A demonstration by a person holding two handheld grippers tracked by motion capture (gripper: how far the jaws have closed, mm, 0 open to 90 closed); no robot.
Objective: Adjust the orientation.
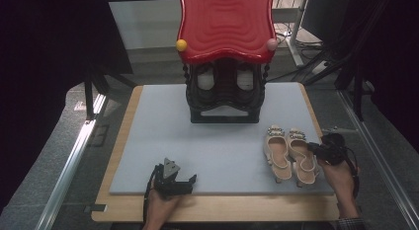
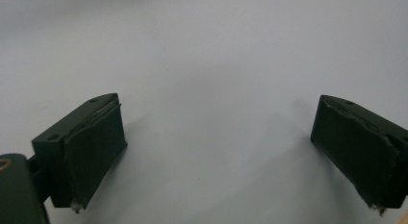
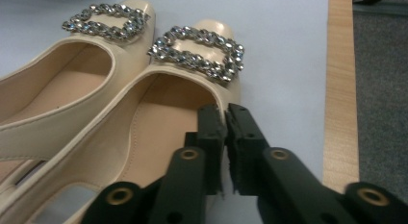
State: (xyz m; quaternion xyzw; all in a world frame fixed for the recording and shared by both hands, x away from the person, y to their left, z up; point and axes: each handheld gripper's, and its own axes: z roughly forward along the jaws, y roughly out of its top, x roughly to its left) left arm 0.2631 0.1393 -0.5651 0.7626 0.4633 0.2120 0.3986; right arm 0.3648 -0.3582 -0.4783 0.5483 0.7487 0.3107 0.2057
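A pair of beige flat shoes with rhinestone buckles lies on the grey mat (image 1: 217,141) at the right. My right gripper (image 1: 313,147) (image 3: 225,113) is on the outer edge of the right shoe (image 1: 302,161) (image 3: 159,123). One jaw is inside the shoe and the other outside, shut on its side wall just behind the buckle (image 3: 197,53). The left shoe (image 1: 276,152) (image 3: 57,94) lies right beside it, untouched. My left gripper (image 1: 184,183) (image 2: 216,113) rests low at the mat's front edge, jaws wide open over bare mat with nothing between them.
A black shoe rack (image 1: 225,99) with a red wavy top (image 1: 225,22) stands at the mat's far middle, with dark shoes (image 1: 206,79) on its shelf. The mat lies on a wooden board (image 1: 222,209). A metal rail (image 1: 74,156) runs along the left.
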